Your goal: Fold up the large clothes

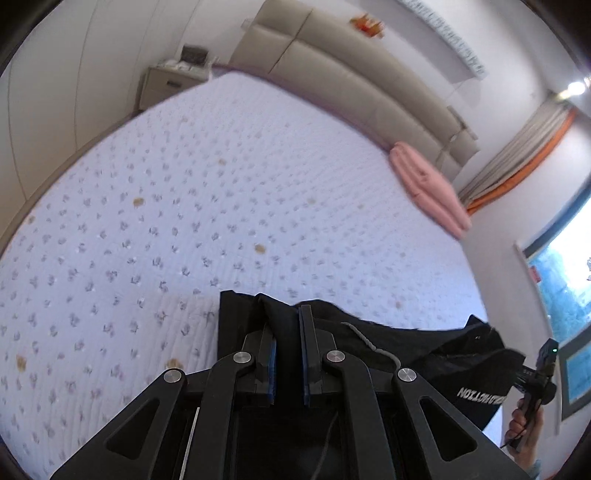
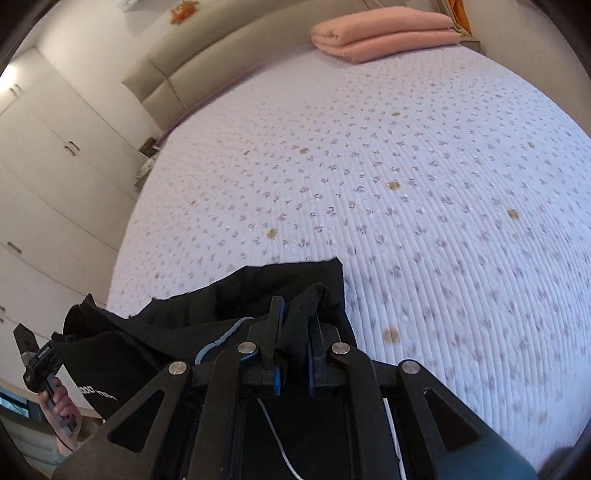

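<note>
- Left wrist view: left gripper (image 1: 287,325) clamps the black garment (image 1: 388,343), limp and light beyond its tips.
- Right gripper (image 2: 293,321) likewise pinches bunched cloth; corners suit holding.

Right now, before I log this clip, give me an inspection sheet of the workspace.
Surface: bed with a quilted white cover, small floral print, a few brownish spots.
Job's things: black garment with white lettering, held up between both grippers over the near edge of the bed.
Clutter: folded pink blanket at the head of the bed.
Grippers: left gripper shut on the garment; right gripper shut on the garment.
Cables: grey drawcord on the garment; thin white cord below the right gripper.
Surroundings: beige headboard, nightstand, wardrobe, curtain, window.
</note>
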A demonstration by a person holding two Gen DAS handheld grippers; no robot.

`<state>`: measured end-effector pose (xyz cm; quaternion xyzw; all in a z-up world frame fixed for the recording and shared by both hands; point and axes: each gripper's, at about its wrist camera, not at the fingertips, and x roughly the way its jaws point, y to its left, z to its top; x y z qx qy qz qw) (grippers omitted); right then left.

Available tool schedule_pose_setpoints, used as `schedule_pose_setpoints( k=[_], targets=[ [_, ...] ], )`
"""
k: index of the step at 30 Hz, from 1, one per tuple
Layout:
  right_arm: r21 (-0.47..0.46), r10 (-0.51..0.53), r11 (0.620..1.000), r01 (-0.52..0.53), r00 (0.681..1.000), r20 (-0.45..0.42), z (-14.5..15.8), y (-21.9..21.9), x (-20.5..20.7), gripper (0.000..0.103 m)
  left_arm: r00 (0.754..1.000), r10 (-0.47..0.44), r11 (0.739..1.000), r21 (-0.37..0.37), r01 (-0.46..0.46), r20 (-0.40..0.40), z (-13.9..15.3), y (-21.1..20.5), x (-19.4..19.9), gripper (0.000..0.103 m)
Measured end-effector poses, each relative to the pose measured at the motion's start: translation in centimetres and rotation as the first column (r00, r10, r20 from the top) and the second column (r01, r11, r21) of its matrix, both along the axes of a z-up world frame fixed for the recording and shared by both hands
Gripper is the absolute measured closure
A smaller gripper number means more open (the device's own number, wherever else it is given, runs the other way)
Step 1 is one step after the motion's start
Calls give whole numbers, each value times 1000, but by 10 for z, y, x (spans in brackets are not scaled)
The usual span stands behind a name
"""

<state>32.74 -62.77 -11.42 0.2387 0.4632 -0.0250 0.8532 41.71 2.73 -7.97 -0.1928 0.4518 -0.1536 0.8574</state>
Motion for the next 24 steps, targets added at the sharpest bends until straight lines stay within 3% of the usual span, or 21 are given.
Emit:
schedule_pose_setpoints(
  k=[3, 6, 9, 11, 17, 21, 24],
  targets=[
    [-38, -17, 999, 14, 996, -88, -32, 5, 31, 91, 996, -15, 999, 36, 19, -89, -44, -9, 30, 90],
    [-20, -37, 999, 34, 984, -173, -69, 3, 47, 91, 985, -50, 997, 55, 60, -164, -81, -17, 44, 89],
    [-41, -25, 999, 15, 972, -236, -101, 7, 58, 91, 976, -89, 995, 22, 95, -197, -97, -15, 49, 88],
    [-62, 3, 998, -19, 968, -250, -106, 10, 62, 91, 971, -106, 994, -16, 105, -213, -94, -8, 54, 88],
    [65, -3, 998, 16, 980, -197, -67, -17, 49, 82, 952, -172, 980, -138, 140, -253, -41, 23, 65, 88],
    [132, -17, 991, 37, 989, -145, -26, -25, 36, 74, 934, -252, 968, -44, 249, -255, -8, 14, 56, 87],
    [91, -19, 995, 32, 990, -142, -1, -18, 30, 58, 907, -328, 932, 66, 357, -266, 7, 9, 48, 87]
  ],
)
